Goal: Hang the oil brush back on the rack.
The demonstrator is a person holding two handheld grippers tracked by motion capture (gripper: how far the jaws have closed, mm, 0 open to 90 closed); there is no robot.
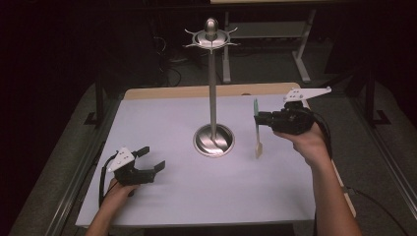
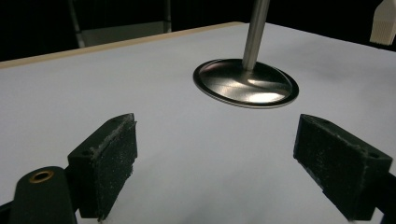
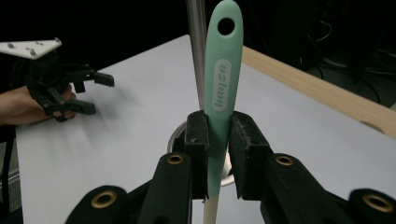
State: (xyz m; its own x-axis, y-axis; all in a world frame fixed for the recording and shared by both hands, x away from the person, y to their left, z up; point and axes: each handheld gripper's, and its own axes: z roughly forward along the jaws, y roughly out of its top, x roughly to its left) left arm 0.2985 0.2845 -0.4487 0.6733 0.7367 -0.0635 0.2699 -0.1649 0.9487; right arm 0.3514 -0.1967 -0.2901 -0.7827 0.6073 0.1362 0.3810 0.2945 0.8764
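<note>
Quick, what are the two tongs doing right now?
Left tongs: open, holding nothing.
Right tongs: closed on the green brush handle.

tall metal stand upright at table centre, its round base the main obstacle, open tabletop at nine o'clock and six o'clock of it, right gripper with upright green brush blocking three o'clock, left gripper near eight o'clock

A mint-green-handled brush with a hanging hole hangs upright right of centre, pale bristle end down, above the tabletop.
</note>
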